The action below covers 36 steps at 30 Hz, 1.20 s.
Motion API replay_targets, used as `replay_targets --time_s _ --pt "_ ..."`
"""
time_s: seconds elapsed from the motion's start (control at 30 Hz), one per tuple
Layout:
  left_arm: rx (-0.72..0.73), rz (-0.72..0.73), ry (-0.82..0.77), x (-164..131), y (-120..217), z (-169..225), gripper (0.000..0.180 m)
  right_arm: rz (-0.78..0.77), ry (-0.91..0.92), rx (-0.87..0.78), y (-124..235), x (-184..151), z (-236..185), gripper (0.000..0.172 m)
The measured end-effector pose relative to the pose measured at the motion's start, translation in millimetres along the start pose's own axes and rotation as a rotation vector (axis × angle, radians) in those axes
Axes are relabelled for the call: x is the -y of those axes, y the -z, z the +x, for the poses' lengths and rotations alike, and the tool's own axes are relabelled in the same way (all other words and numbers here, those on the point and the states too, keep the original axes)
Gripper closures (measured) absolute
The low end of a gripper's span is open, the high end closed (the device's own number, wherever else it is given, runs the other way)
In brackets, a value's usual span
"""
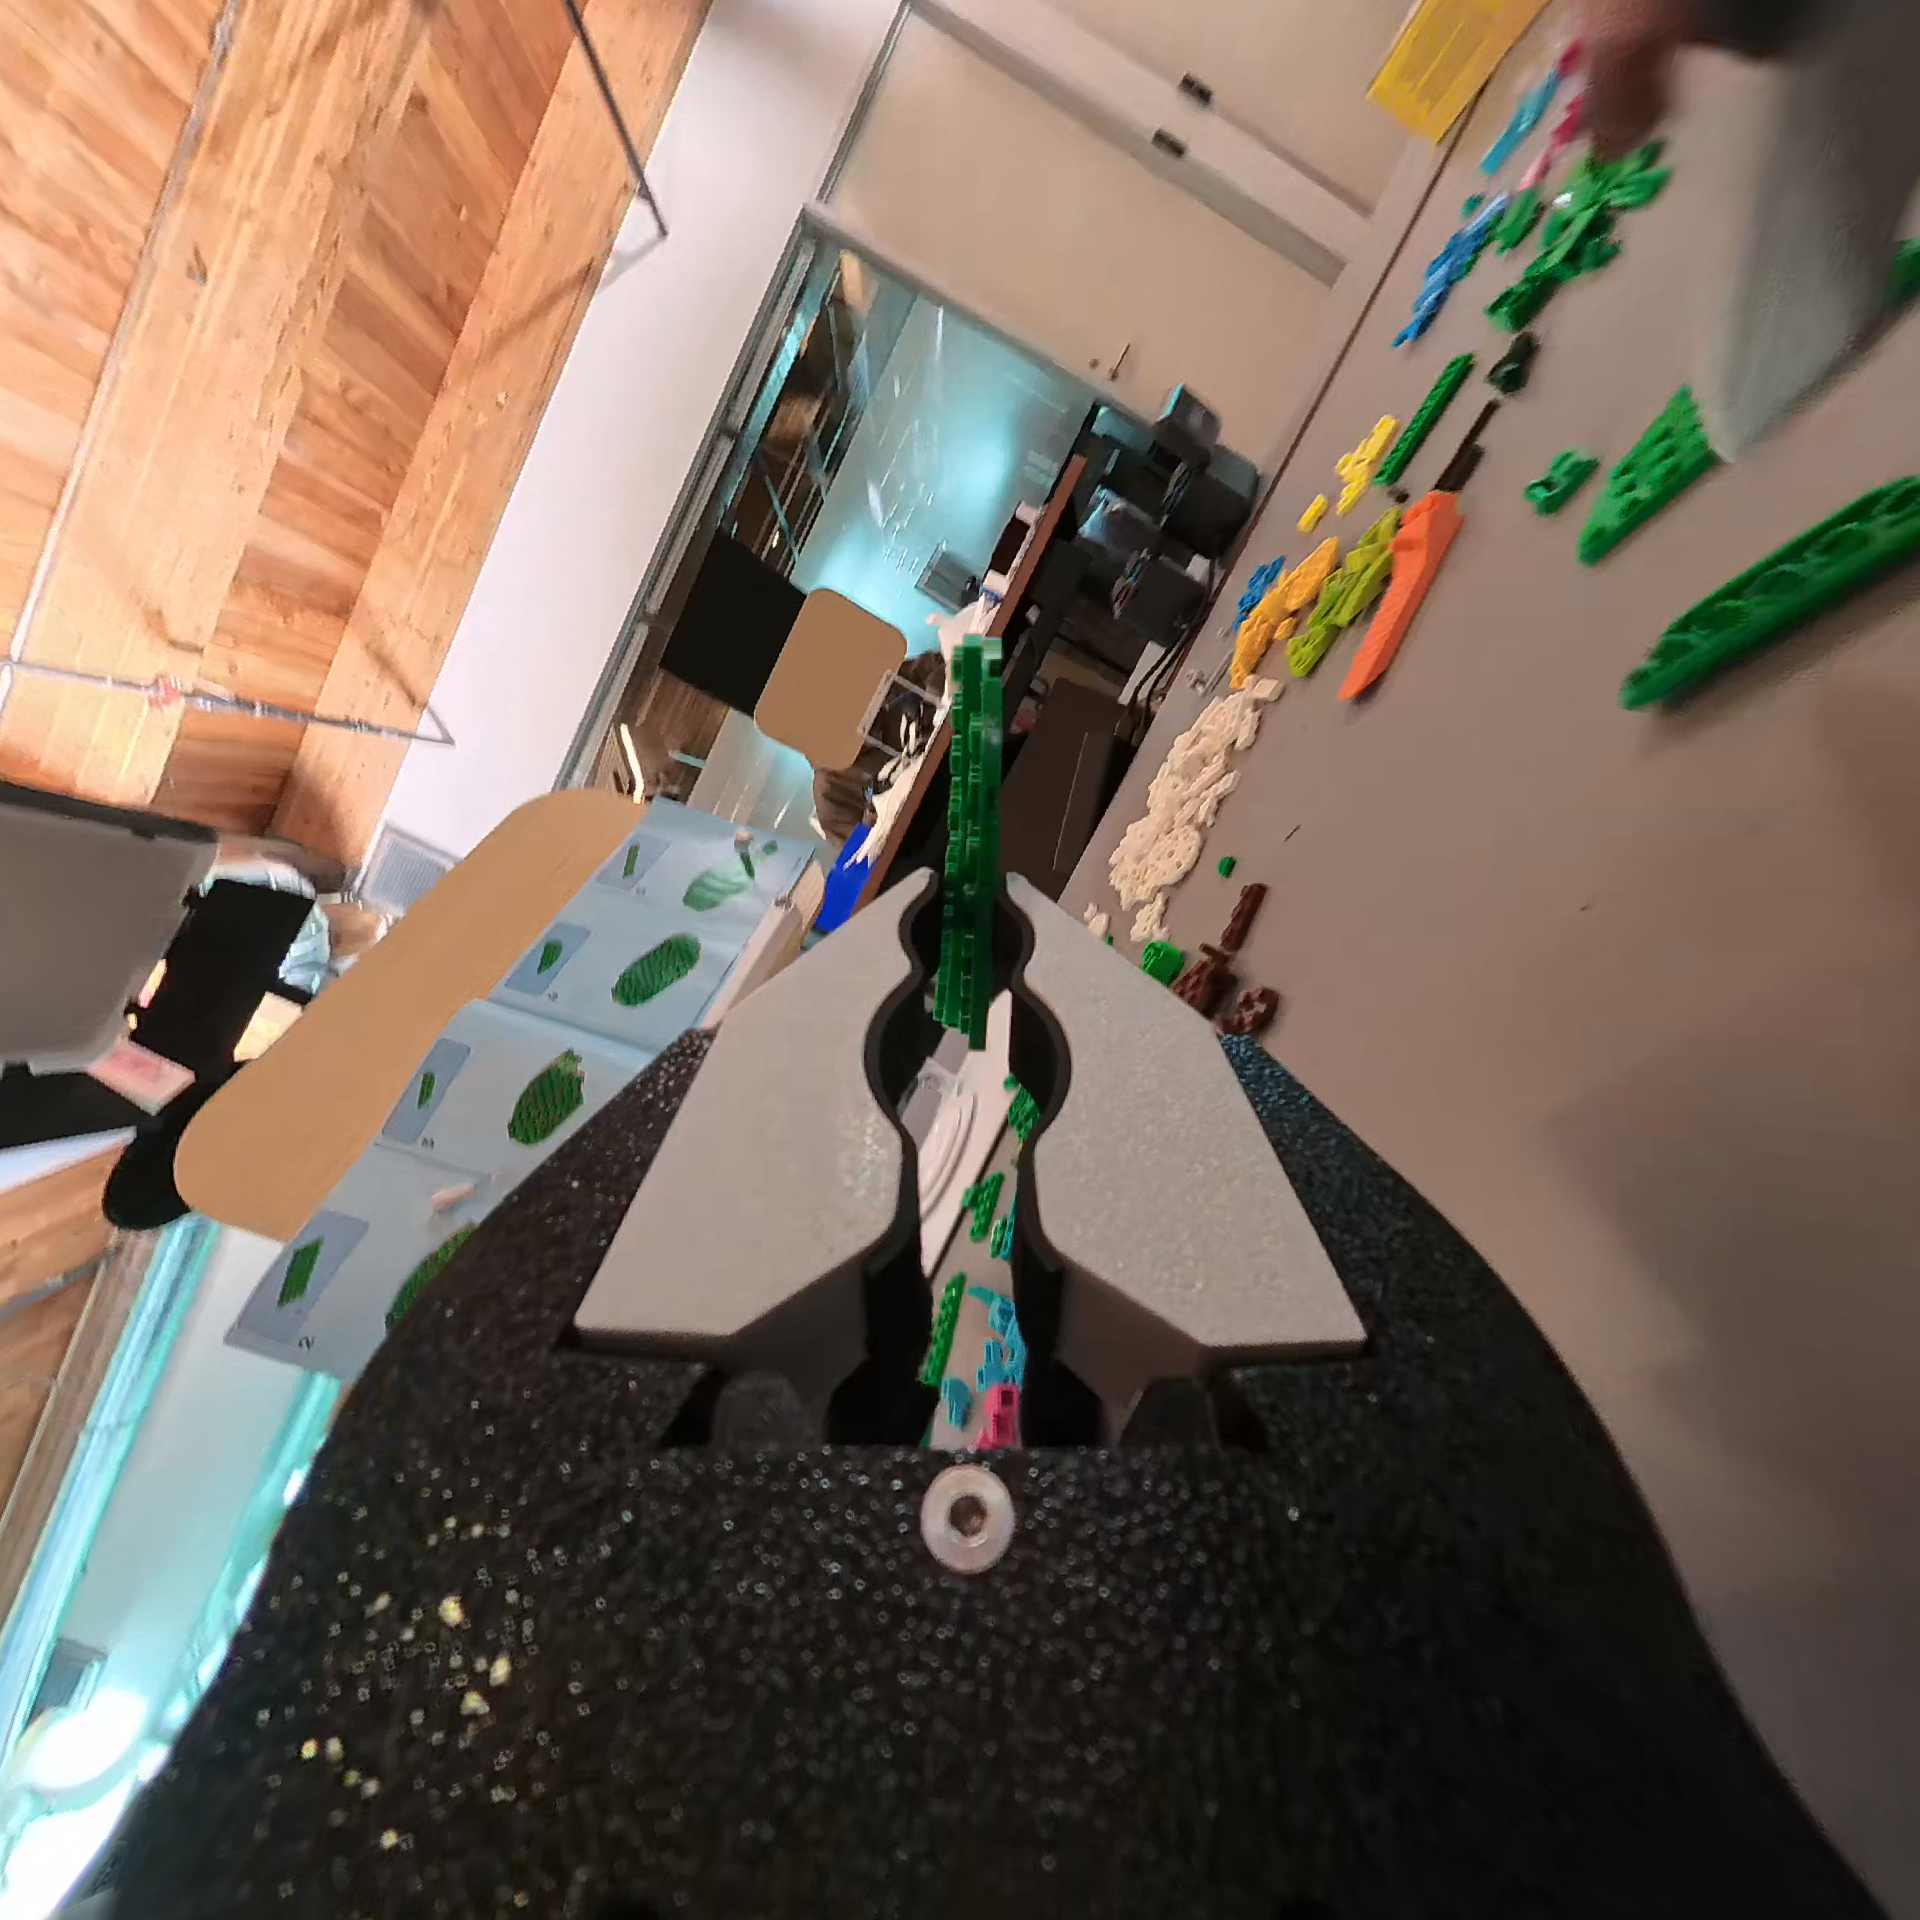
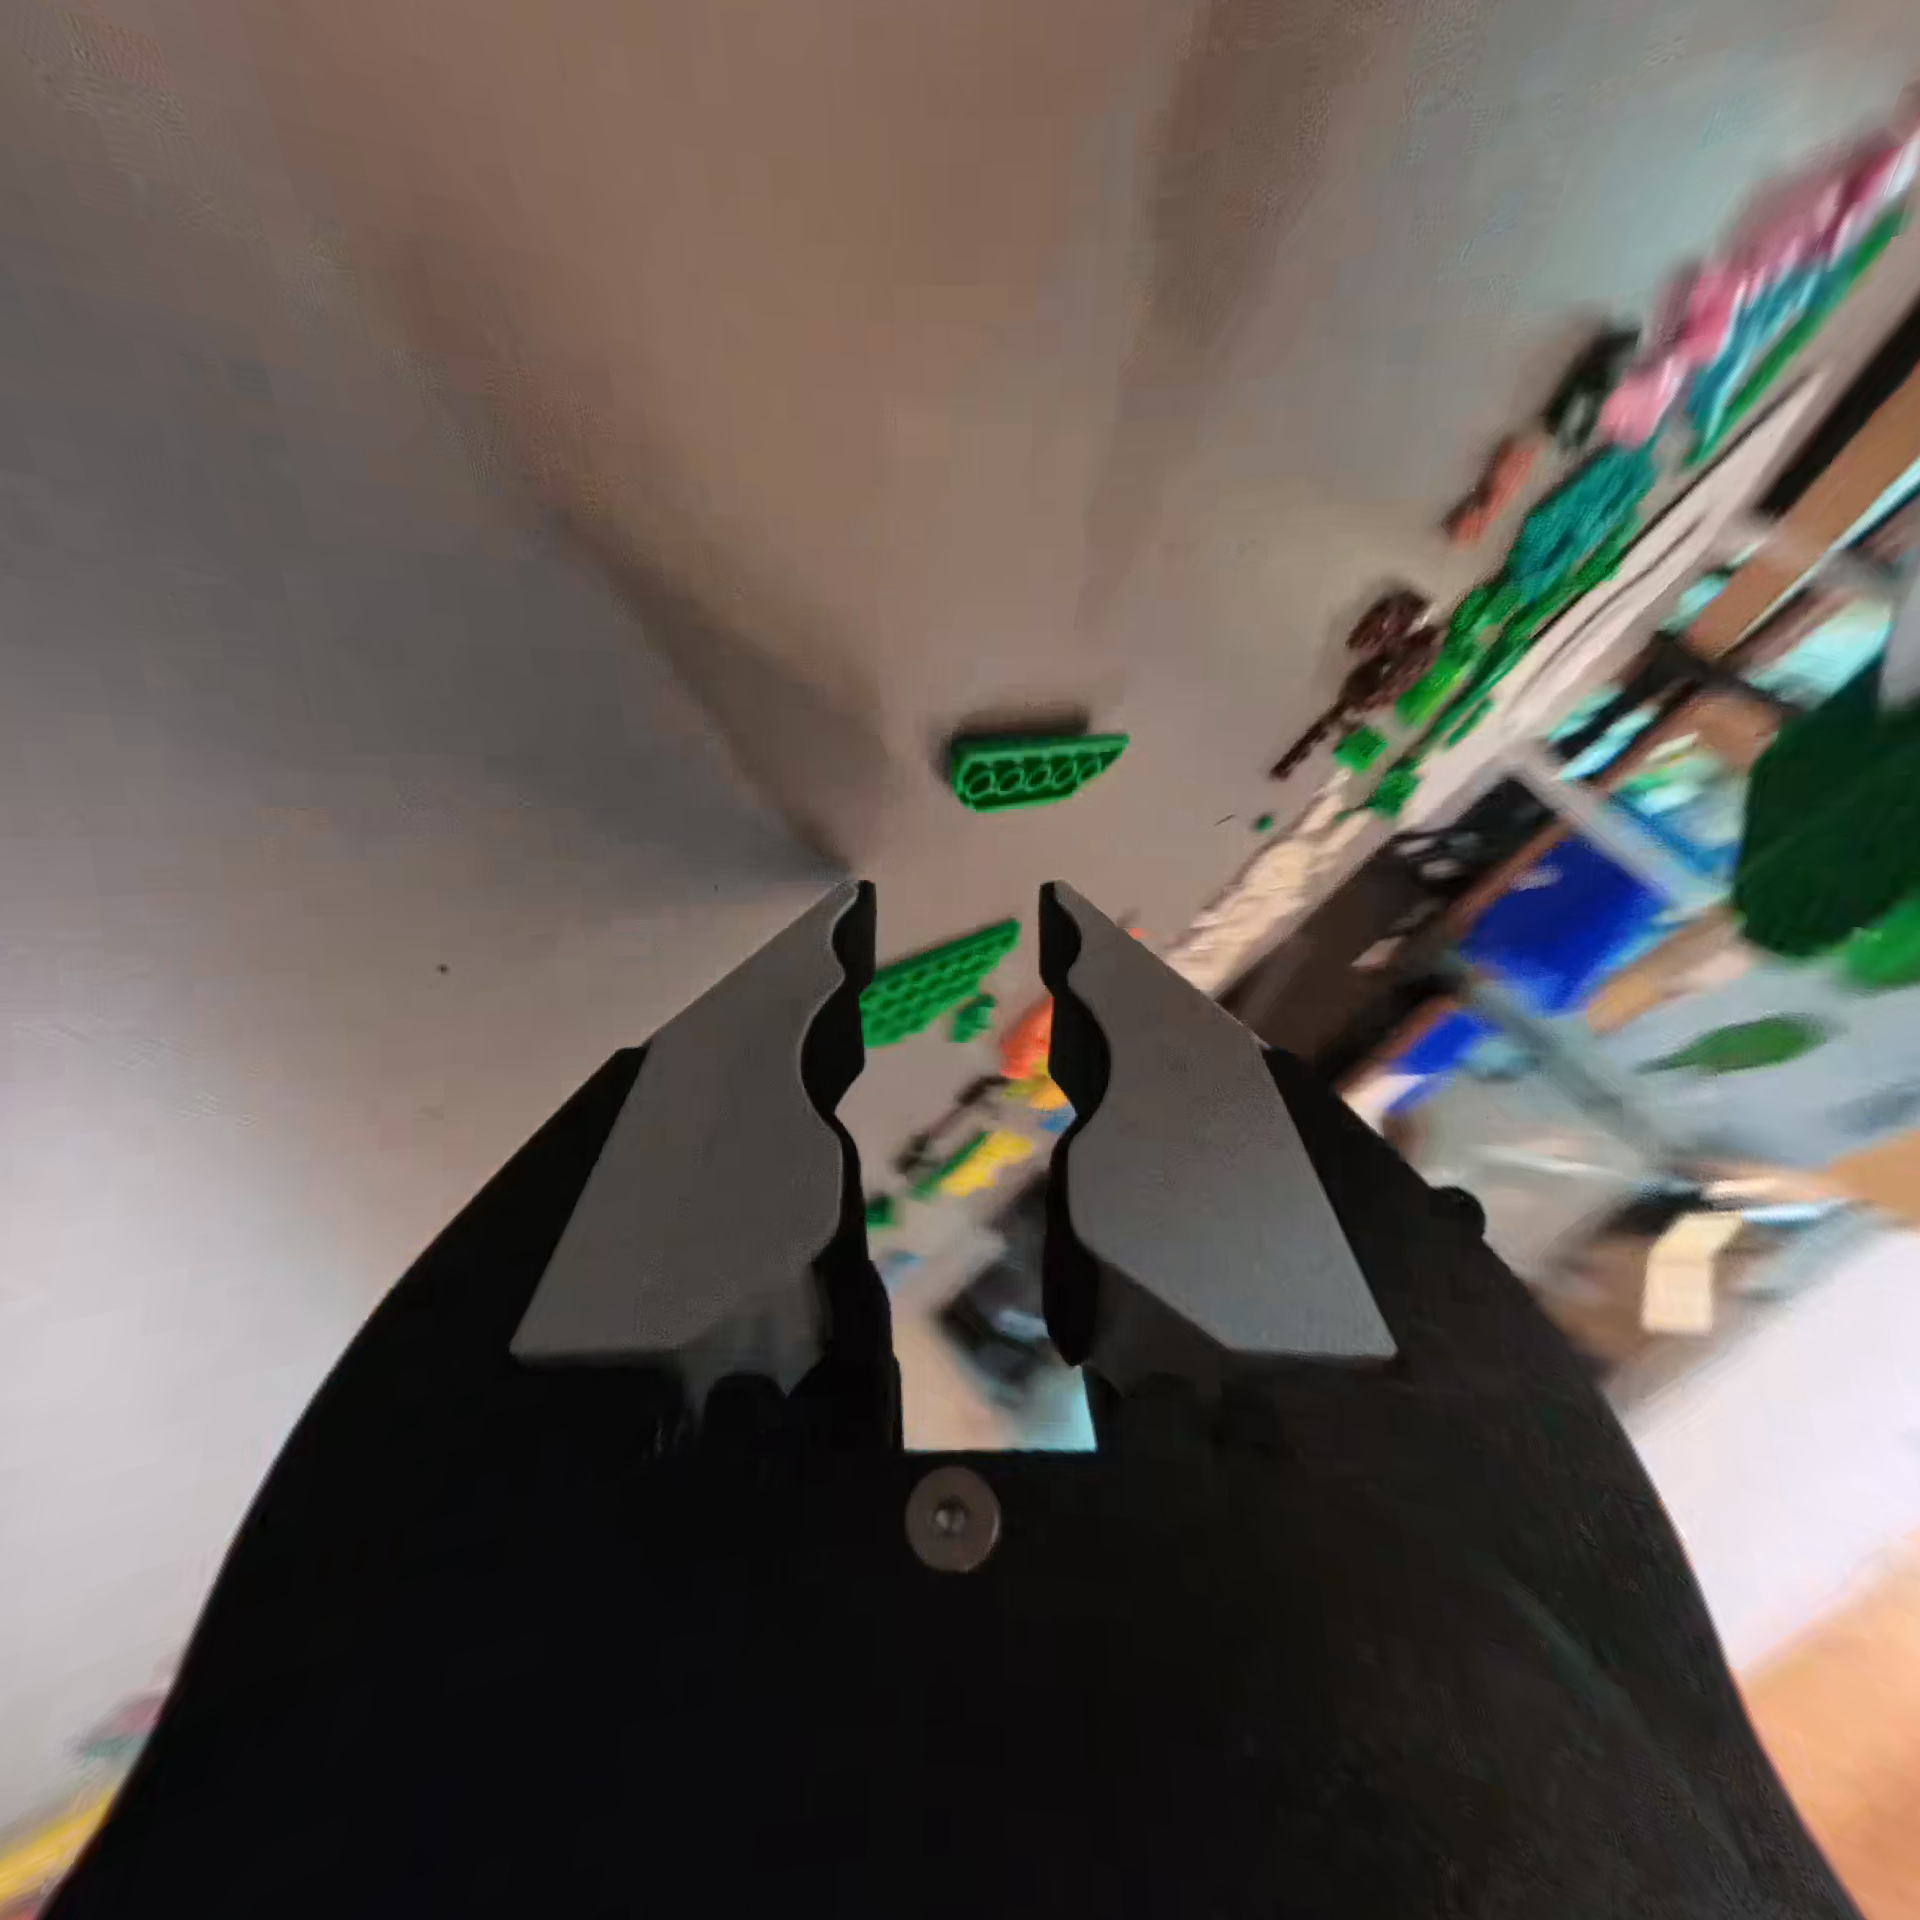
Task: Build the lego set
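My left gripper [image 1: 968, 883] is shut on a flat green brick assembly [image 1: 971, 790]. I see the assembly edge-on; it stands up from between the fingertips, and both pads press on its lower part. My right gripper [image 2: 953, 890] is open with nothing between its pads, and hovers over the grey table [image 2: 520, 623]. A green wedge plate [image 2: 1034, 771] lies underside up on the table just beyond its fingertips. A second green plate [image 2: 935, 982] lies on the table and shows through the gap between the fingers. The right wrist view is blurred by motion.
Loose bricks lie sorted in piles on the table: white [image 1: 1184, 800], yellow, lime and orange [image 1: 1340, 592], brown [image 1: 1236, 966], and long green plates [image 1: 1787, 592]. An open instruction booklet [image 1: 582, 1039] stands at the left. A blurred hand and a grey shape [image 1: 1808, 312] are at the top right. The grippers' ends are close to 15 centimetres from one another.
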<state>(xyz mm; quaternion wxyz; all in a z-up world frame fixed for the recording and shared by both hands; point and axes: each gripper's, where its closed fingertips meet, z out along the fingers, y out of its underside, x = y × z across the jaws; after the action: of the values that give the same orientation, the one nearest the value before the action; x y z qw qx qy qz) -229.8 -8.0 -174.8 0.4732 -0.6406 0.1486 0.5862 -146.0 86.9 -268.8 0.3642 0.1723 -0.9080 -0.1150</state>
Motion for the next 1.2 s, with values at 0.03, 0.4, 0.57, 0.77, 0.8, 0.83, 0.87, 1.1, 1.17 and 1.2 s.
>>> replay_targets --time_s 0.03,0.4,0.57,0.77,0.8,0.83,0.87,1.1,1.17,1.2 --pt "-0.007 0.012 -0.011 3 0 2 0.175 0.048 -0.166 0.052 3 1 0 0.143" --pt "-0.035 0.044 -0.054 11 1 11 0.175 0.29 -1.552 0.685 -10 23 11 0.136" --pt "-0.043 0.048 -0.059 12 1 12 0.175 0.244 -1.496 0.656 -19 17 13 0.158" --pt "-0.052 0.045 -0.061 12 1 14 0.175 0.108 -0.953 0.286 -25 2 17 0.168" --pt "-0.053 0.045 -0.06 12 0 14 0.175 0.073 -0.819 0.212 -26 -1 18 0.168" --pt "-0.054 0.046 -0.06 12 1 14 0.175 0.042 -0.687 0.151 -25 -3 19 0.168" --pt "-0.055 0.045 -0.06 12 1 15 0.175 0.019 -0.551 0.095 -24 -2 19 0.169" --pt "-0.063 0.045 -0.065 13 1 16 0.175 -0.081 0.047 -0.067 -21 0 13 0.163" --pt "-0.064 0.045 -0.066 13 1 16 0.175 -0.051 0.078 -0.046 -18 1 10 0.162" --pt "-0.065 0.044 -0.065 13 1 16 0.175 -0.021 0.069 -0.017 -16 2 8 0.161"
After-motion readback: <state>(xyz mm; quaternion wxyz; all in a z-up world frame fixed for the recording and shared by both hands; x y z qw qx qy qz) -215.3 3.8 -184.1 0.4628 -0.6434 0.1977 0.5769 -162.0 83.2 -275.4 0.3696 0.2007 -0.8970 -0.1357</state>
